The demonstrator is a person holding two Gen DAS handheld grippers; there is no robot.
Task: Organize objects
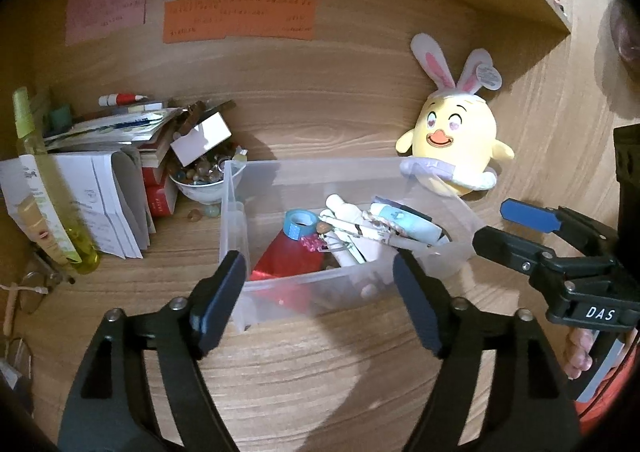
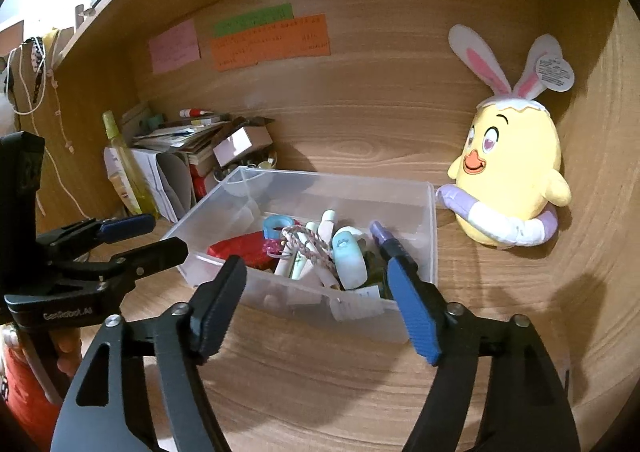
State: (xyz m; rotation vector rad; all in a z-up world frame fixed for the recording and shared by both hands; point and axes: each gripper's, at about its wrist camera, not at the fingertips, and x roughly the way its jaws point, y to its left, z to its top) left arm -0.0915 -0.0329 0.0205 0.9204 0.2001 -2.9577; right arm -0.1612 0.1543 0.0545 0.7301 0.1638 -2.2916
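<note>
Two hand-held grippers: left hand-held gripper (image 1: 320, 292) and right hand-held gripper (image 2: 316, 300), both spread wide, nothing between the pads, both just short of the bin's near wall.
Bin: clear plastic bin (image 2: 434, 228) on the wooden counter (image 1: 320, 372), in the middle of the alcove, open top, no lid seen.
Bin contents: red packet (image 1: 296, 260), blue tape roll (image 1: 300, 223), white tubes (image 2: 326, 228), braided cord (image 2: 308, 248), pale blue case (image 2: 350, 256); loose and jumbled, apt to slide if the bin tips.
Bin handling (judged): thin walls, light, somewhat flexible, smooth and likely slippery. Best hold probably one gripper on each side wall at the rim, pads over the edge; keep it level.
Right of bin: yellow plush (image 1: 456, 147), its ring touching the bin's far right corner; soft, light, squashes under a pinch. Body gives the surest hold, ears would flop.
Left of bin: bowl of beads (image 1: 200, 181) near the far left corner, fragile-looking, spillable; paper stack (image 1: 100, 191) and yellow bottle (image 1: 52, 191) beyond it.
Back wall: coloured notes (image 1: 236, 15), stuck flat.
</note>
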